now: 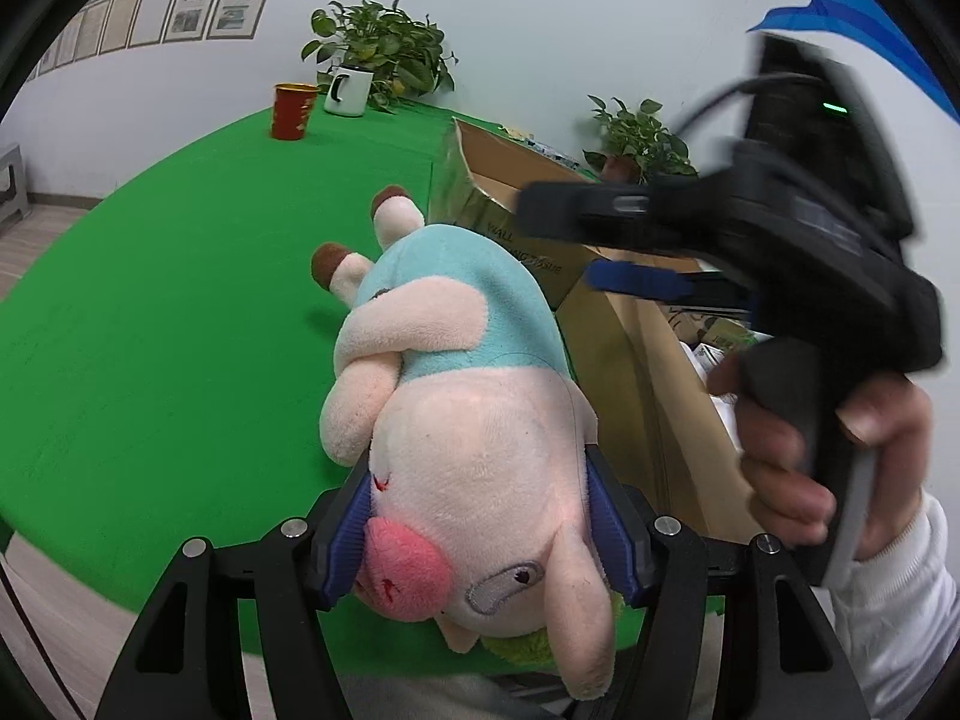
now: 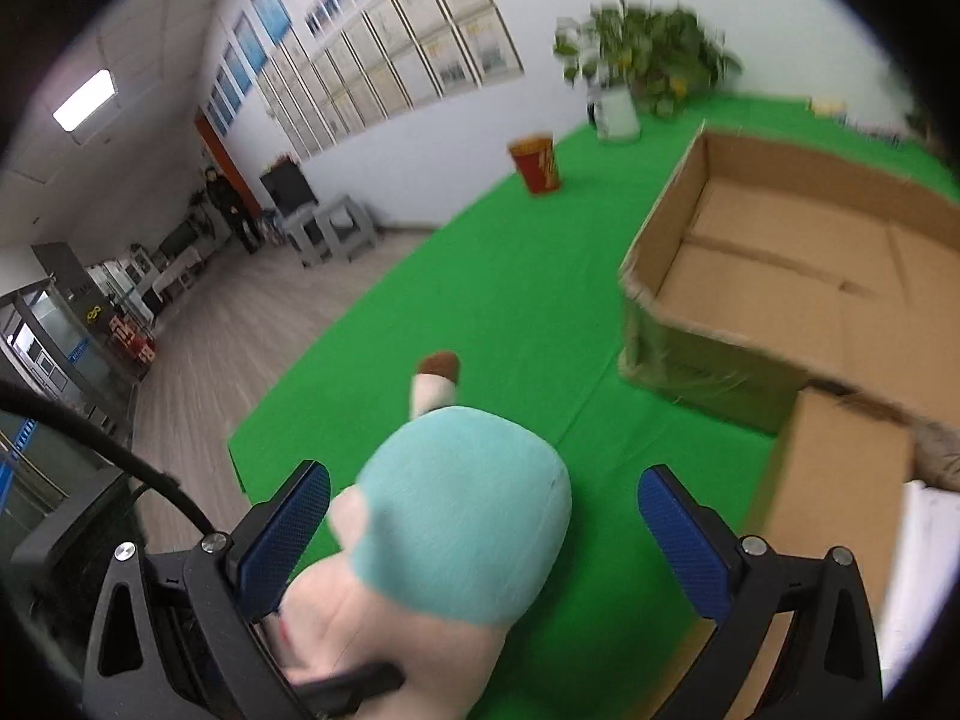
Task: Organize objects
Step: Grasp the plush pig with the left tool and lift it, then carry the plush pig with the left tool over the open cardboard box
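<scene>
Step in hand: carrying a toy toward a box. L gripper [image 1: 480, 534], bottom centre of the left wrist view, has its blue pads pinching the head of the plush pig [image 1: 456, 420]; pig is upside down, body in teal shirt pointing up-frame over the green table cloth [image 1: 150, 330]. R gripper [image 2: 486, 540] has fingers spread wide, nothing between the pads; the pig's teal back sits in front of and below them in the right wrist view. Open cardboard box [image 2: 780, 252] at right of frame looks empty inside. Next, prob: swing the pig over the box rim, lower, then release. Red cup [image 1: 293, 111] and white mug [image 1: 348, 93] sit far back, upper left.
</scene>
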Motion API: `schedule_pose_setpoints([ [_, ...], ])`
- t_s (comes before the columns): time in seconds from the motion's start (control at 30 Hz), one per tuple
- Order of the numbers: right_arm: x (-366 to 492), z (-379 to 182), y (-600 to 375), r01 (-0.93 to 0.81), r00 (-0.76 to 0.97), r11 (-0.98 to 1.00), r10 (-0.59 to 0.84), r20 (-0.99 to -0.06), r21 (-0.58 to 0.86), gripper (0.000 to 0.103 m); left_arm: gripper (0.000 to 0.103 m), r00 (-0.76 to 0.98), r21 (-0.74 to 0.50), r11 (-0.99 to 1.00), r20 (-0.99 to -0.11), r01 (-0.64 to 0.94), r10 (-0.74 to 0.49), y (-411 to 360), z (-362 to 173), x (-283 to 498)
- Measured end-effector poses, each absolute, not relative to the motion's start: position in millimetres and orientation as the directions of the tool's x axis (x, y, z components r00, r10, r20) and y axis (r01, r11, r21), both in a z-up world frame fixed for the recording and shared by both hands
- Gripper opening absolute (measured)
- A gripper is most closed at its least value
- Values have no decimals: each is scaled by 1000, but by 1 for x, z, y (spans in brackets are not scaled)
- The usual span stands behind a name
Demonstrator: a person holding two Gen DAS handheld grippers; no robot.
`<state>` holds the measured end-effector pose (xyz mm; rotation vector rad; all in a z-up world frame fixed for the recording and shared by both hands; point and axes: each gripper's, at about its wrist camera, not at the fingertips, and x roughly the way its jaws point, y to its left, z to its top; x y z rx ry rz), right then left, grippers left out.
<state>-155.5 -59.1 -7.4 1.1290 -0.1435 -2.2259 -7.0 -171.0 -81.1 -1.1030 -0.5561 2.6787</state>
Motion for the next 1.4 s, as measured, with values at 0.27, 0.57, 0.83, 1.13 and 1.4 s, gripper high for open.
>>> schedule_pose_setpoints([
  [0.27, -138, -29, -98, 486, -294, -800, -528, -797, 351, 102, 62, -711, -446, -893, -609, -61, 352, -188, -88, 4],
  [0.57, -133, -38, -102, 391, -292, -846, -488, -822, 363, 103, 62, -715, -486, -871, -582, -76, 387, -199, -97, 1],
  [0.83, -131, -43, -106, 362, -345, -875, -446, -826, 322, 103, 62, -723, -499, -861, -560, -94, 404, -205, -101, 0],
  [1.13, -130, -45, -118, 367, -393, -891, -407, -825, 266, 101, 61, -723, -498, -861, -559, -99, 406, -206, -101, -2],
  [1.4, -124, -38, -108, 361, -436, -886, -437, -787, 292, 86, 59, -730, -459, -879, -556, -130, 398, -193, -93, 6],
])
